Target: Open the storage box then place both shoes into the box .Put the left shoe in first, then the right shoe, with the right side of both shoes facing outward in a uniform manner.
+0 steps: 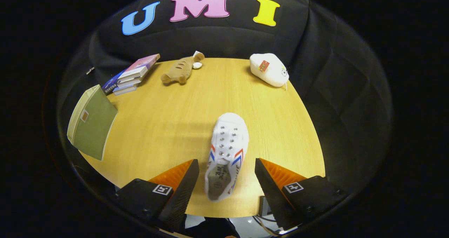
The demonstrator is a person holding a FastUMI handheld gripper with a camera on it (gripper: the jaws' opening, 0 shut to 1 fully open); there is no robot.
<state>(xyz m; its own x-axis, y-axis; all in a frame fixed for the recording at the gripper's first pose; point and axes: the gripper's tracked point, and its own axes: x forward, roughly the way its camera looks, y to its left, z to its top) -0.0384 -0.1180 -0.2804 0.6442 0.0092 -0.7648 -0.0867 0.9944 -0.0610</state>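
One white canvas shoe (226, 154) lies on the tabletop (168, 126), heel near, toe pointing far, between the gripper (227, 176) jaws, which stand wide open and touch nothing. It looks light and soft-sided, so it would likely crush; the firmer heel collar seems the best hold. A green storage box (92, 122) sits far left.

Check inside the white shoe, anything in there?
White shoe lies between the open claw fingers, neither touching. Through its opening, a grey insole with a printed mark shows at the heel, nothing on it. The toe end is covered by the upper, so unknown.
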